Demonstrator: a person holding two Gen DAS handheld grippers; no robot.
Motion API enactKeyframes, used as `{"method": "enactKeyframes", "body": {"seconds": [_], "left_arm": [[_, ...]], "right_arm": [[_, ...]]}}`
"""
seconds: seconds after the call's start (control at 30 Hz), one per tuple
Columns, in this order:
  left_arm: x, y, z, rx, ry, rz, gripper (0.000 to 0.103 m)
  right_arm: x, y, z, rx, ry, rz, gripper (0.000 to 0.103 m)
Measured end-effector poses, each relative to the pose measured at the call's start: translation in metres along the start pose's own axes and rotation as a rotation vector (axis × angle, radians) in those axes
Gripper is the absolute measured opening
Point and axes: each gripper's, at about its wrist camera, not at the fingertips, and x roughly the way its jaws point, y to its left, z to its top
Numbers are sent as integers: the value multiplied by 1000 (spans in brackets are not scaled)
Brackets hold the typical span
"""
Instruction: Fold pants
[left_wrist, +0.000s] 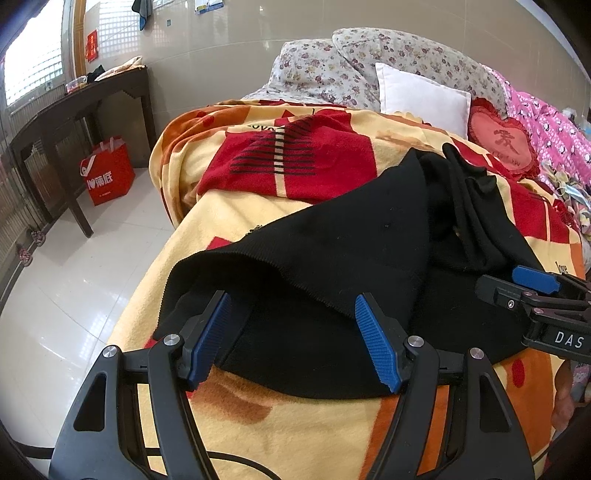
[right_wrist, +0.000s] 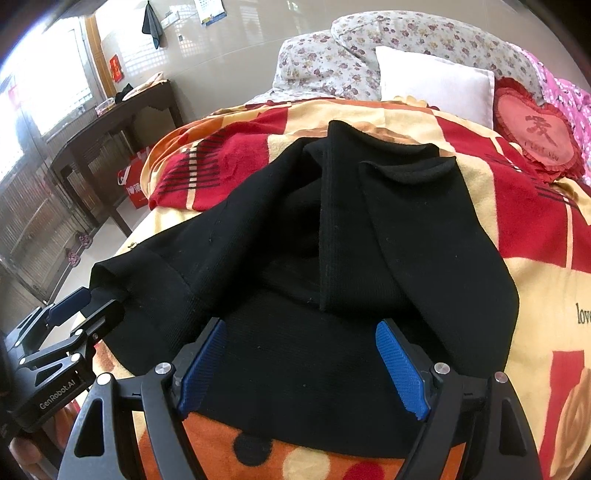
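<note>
Black knit pants (left_wrist: 332, 258) lie crumpled on a yellow, red and orange blanket (left_wrist: 295, 424) on a bed. The legs are folded back over the body toward me, with the cuffs at the far end (right_wrist: 388, 155). My left gripper (left_wrist: 291, 306) is open, its blue pads straddling the near left edge of the pants. My right gripper (right_wrist: 301, 332) is open over the near edge of the pants (right_wrist: 295, 277). Each gripper shows in the other's view: the right one at the right edge (left_wrist: 535, 288), the left one at the lower left (right_wrist: 74, 306), by a pant edge.
The bed's left edge drops to a white tiled floor (left_wrist: 74, 277). A dark wooden table (left_wrist: 74, 103) and a red bag (left_wrist: 109, 173) stand by the wall. Floral bedding (left_wrist: 332, 66), a white pillow (left_wrist: 421, 96) and a red heart cushion (left_wrist: 502, 144) lie at the bed's head.
</note>
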Motion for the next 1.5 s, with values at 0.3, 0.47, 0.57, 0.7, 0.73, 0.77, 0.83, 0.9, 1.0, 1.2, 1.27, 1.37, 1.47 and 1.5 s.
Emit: {"method": "enactKeyframes", "body": {"seconds": [0.3, 0.47, 0.57, 0.7, 0.73, 0.77, 0.83, 0.9, 1.0, 1.2, 1.27, 1.37, 1.47, 1.5], "left_arm": [[-7, 17, -1, -11, -10, 35, 70], [-15, 37, -4, -26, -17, 59, 70], [-20, 47, -6, -32, -26, 73, 70], [-26, 58, -4, -51, -39, 72, 70], [-26, 60, -3, -56, -42, 71, 70], [-25, 62, -1, -59, -45, 70, 70], [-21, 63, 3, -59, -45, 73, 70], [-11, 64, 8, -57, -32, 81, 70], [7, 65, 15, -61, -6, 90, 70], [34, 67, 18, -88, 60, 75, 70], [35, 65, 18, -83, 60, 68, 70], [34, 61, 17, -72, 56, 59, 70], [31, 57, 18, -74, 51, 39, 70], [30, 55, 19, -75, 48, 32, 70]], "right_arm": [[8, 14, 8, 0, 20, 65, 82], [32, 32, 16, 11, 73, 153, 82], [55, 42, 22, 13, 132, 235, 41], [61, 70, 49, -56, 76, 291, 24], [61, 78, 59, -70, 54, 309, 20], [60, 87, 72, -85, 23, 324, 18], [61, 101, 95, -105, -31, 323, 14], [64, 116, 119, -126, -74, 319, 14], [79, 134, 144, -138, -112, 294, 14], [158, 136, 148, -67, 123, 325, 19], [154, 125, 138, -52, 154, 361, 27], [99, 102, 123, -75, 63, 343, 39], [42, 64, 97, -103, -24, 154, 53], [35, 53, 92, -104, -39, 84, 54]]}}
